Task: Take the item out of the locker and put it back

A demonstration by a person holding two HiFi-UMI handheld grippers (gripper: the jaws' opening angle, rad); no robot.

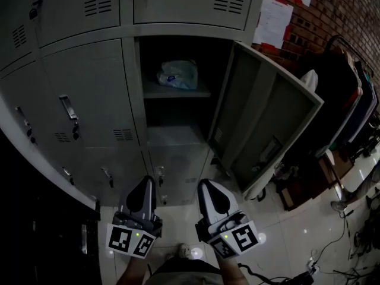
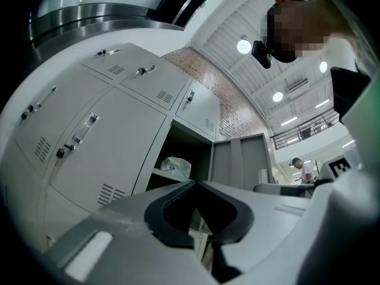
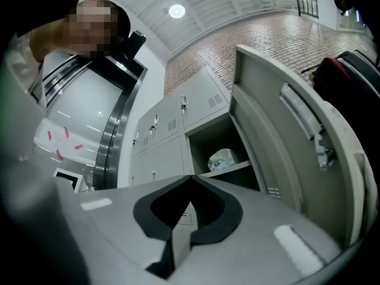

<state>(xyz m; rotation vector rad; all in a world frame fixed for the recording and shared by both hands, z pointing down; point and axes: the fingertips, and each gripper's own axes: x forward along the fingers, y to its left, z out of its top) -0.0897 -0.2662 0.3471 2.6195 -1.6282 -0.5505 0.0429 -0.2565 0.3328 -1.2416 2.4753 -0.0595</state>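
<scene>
A clear plastic bag with blue print (image 1: 177, 74) lies on the shelf inside the open grey locker (image 1: 178, 94); it also shows in the left gripper view as the bag (image 2: 176, 167) and in the right gripper view as the bag (image 3: 222, 159). The locker door (image 1: 267, 120) hangs swung open to the right. My left gripper (image 1: 148, 180) and right gripper (image 1: 205, 184) are held low, side by side, well below the shelf. Both are shut, tips meeting, with nothing between them.
Shut locker doors (image 1: 89, 94) with handles fill the left. A brick wall with papers (image 1: 279, 16) stands at the back right. A chair and dark bags (image 1: 344, 100) crowd the right, and cables (image 1: 350, 236) lie on the glossy tiled floor.
</scene>
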